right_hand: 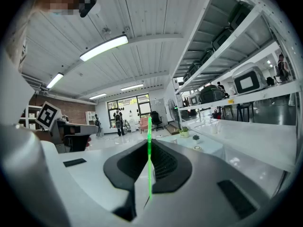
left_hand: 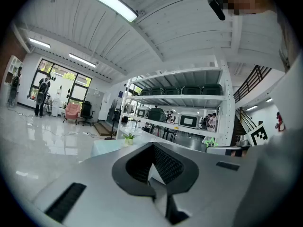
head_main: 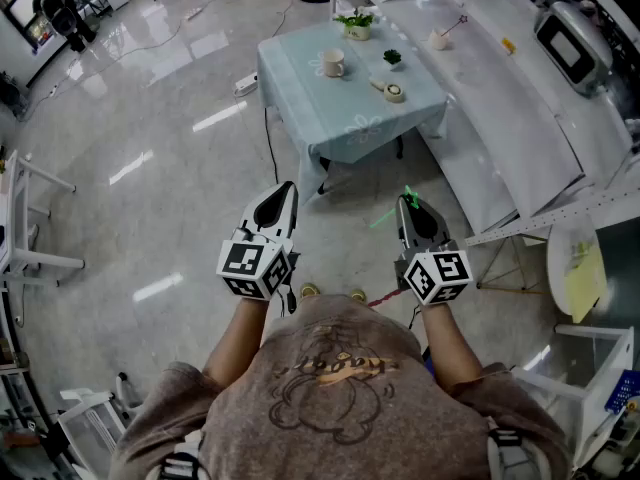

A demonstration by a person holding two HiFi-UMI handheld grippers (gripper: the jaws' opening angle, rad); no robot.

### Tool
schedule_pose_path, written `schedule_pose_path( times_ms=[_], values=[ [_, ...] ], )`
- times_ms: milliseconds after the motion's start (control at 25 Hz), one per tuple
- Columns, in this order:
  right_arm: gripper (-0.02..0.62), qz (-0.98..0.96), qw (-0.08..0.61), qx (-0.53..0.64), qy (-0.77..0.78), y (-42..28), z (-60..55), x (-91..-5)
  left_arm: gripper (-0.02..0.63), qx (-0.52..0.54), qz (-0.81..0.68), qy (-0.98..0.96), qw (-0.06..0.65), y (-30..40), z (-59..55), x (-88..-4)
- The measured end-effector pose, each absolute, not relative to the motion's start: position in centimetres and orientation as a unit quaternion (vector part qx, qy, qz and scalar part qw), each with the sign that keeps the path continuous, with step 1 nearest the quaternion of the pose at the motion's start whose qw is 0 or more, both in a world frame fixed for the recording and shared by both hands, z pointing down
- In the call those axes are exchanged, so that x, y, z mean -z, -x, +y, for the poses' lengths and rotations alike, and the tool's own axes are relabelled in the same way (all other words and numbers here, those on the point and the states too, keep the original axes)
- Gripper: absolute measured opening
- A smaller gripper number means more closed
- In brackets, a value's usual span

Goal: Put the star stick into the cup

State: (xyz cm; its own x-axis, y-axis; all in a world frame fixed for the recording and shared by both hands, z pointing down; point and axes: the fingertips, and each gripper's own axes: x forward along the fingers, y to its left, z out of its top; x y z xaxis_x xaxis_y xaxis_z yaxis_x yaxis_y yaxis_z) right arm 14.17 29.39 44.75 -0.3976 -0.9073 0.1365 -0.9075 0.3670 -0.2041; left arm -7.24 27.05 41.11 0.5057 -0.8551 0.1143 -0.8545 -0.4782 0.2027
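A white cup (head_main: pixel 333 63) stands on a low table with a pale blue cloth (head_main: pixel 350 128), far ahead of me across the floor. A thin green star stick (head_main: pixel 410 198) is pinched in my right gripper (head_main: pixel 408 206), which is shut on it. In the right gripper view the stick (right_hand: pixel 149 145) rises straight up between the closed jaws of that gripper (right_hand: pixel 149 162). My left gripper (head_main: pixel 284 192) is held level beside it at waist height. Its jaws (left_hand: pixel 151 171) meet with nothing between them. Both grippers are well short of the table.
On the cloth also stand a potted plant (head_main: pixel 356 26), a smaller plant (head_main: pixel 392 57) and a tape roll (head_main: pixel 395 92). A long white counter (head_main: pixel 500 98) runs along the right. A round white table (head_main: pixel 578 268) is at my right, white racks (head_main: pixel 20 228) at my left. Cables lie on the floor.
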Motion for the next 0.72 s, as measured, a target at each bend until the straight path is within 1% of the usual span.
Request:
schedule_pose_path(
  times_ms=[160,360,720],
  values=[
    [0.018,-0.828,-0.008,-0.132,-0.544,-12.9,29.4,-44.5,0.018,-0.008,-0.491,-0.864,0.112,8.0,26.8,-41.0],
    [0.018,-0.821,-0.017,-0.135,-0.554,-10.9,29.3,-45.2,0.018,-0.017,-0.475,-0.871,0.124,9.7,26.3,-42.2],
    [0.017,-0.809,-0.025,-0.14,-0.571,-7.9,28.1,-46.4,0.018,-0.01,-0.456,-0.881,0.122,12.0,24.2,-42.3]
  ],
)
